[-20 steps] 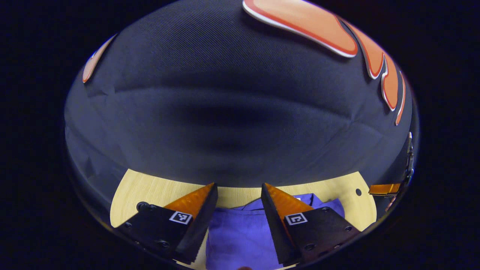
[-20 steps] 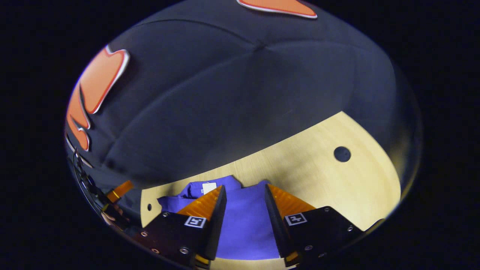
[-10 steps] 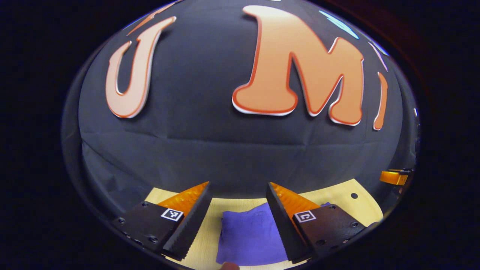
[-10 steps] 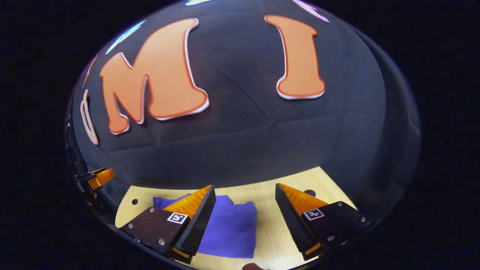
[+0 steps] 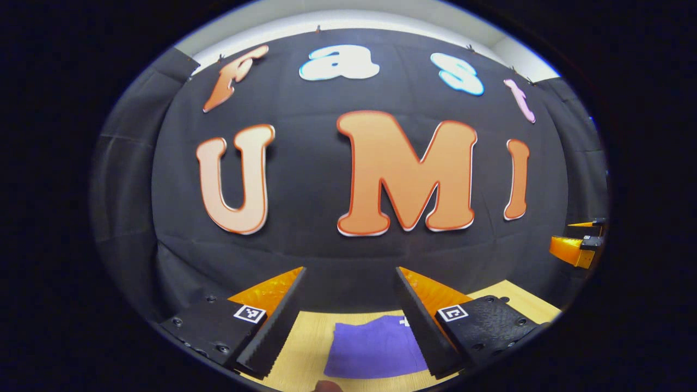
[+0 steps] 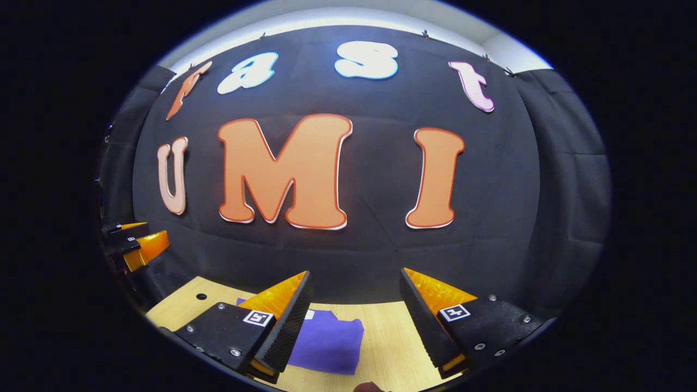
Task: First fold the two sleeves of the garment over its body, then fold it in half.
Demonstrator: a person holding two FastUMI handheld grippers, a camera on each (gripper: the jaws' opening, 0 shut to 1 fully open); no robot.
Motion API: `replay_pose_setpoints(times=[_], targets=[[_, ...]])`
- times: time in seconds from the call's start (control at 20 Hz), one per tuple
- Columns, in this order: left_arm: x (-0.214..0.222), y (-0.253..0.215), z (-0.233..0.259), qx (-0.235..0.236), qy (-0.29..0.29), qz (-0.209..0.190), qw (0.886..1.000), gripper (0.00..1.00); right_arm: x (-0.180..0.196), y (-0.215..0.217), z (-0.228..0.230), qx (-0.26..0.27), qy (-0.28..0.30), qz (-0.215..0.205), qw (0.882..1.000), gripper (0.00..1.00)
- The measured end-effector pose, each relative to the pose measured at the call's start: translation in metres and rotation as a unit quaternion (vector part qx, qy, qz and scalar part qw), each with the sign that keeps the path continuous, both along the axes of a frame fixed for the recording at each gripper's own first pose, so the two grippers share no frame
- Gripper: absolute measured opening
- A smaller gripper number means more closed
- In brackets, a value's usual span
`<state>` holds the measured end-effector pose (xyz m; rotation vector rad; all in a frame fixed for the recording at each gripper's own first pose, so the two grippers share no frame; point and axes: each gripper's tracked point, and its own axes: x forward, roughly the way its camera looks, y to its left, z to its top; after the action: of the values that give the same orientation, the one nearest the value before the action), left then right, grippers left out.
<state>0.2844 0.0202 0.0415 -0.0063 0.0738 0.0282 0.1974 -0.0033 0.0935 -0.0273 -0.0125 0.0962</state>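
One garment (image 5: 375, 354), purple, lay folded into a compact flat block on the pale wooden counter (image 5: 305, 337), near the counter's front edge below both claws; in the right gripper view the same garment (image 6: 326, 343) sat low and left of centre, partly covered by that claw's left finger. A small white patch, probably a tag, showed at its far edge in both views, too small to make out. Sleeves could not be told apart from the body; no loose sleeve lay outside the block. Two claws counted. The left claw (image 5: 350, 296) hung above the counter with its fingers spread wide and nothing between them, clear of the cloth. The right claw (image 6: 354, 299) was likewise spread and empty, raised above the counter, the garment off to its left side. Each claw also appeared at the edge of the other's view: the right claw far right in the left gripper view, the left claw far left in the right gripper view, both cut off by the rim. One small dark hole (image 6: 201, 296) marked the counter at the left. The black cloth wall (image 5: 305, 239) stood behind the counter.
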Motion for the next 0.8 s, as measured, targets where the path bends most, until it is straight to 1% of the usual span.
replay_pose_setpoints(times=[0.15, 0.2, 0.25, 0.35, 0.45, 0.5, 0.55, 0.6, 0.7, 0.75, 0.8], targets=[[-0.038, -0.001, 0.021, 0.007, -0.025, 0.009, 1.000, 1.00, -0.033, -0.001, 0.018, 0.008, -0.028, 0.006, 1.000, 0.95], [-0.050, -0.003, 0.021, 0.004, -0.029, 0.010, 1.000, 1.00, -0.042, -0.002, 0.019, 0.010, -0.032, 0.007, 0.999, 0.95], [-0.060, -0.004, 0.020, 0.001, -0.033, 0.014, 0.999, 0.98, -0.050, -0.001, 0.019, 0.011, -0.037, 0.009, 0.999, 0.94], [-0.079, -0.005, 0.015, -0.004, -0.035, 0.019, 0.999, 0.98, -0.063, 0.000, 0.019, 0.007, -0.048, 0.011, 0.999, 0.95], [-0.095, -0.005, 0.012, 0.000, -0.043, 0.024, 0.999, 0.99, -0.068, -0.001, 0.012, 0.001, -0.050, 0.005, 0.999, 0.95], [-0.101, -0.005, 0.008, 0.000, -0.042, 0.027, 0.999, 1.00, -0.080, -0.002, 0.005, 0.003, -0.049, 0.004, 0.999, 0.94], [-0.109, -0.008, 0.004, -0.002, -0.040, 0.025, 0.999, 0.97, -0.087, -0.001, -0.001, 0.010, -0.046, 0.010, 0.999, 0.94], [-0.114, -0.013, 0.000, -0.003, -0.038, 0.023, 0.999, 1.00, -0.093, 0.001, -0.005, 0.013, -0.045, 0.013, 0.999, 0.94], [-0.120, -0.015, -0.006, 0.000, -0.036, 0.019, 0.999, 1.00, -0.098, 0.001, -0.018, 0.009, -0.036, 0.010, 0.999, 0.94], [-0.123, -0.016, -0.010, 0.003, -0.035, 0.019, 0.999, 0.97, -0.103, 0.004, -0.021, 0.009, -0.035, 0.013, 0.999, 0.95], [-0.127, -0.020, -0.012, 0.005, -0.033, 0.015, 0.999, 0.97, -0.106, 0.007, -0.024, 0.008, -0.034, 0.016, 0.999, 0.94]])
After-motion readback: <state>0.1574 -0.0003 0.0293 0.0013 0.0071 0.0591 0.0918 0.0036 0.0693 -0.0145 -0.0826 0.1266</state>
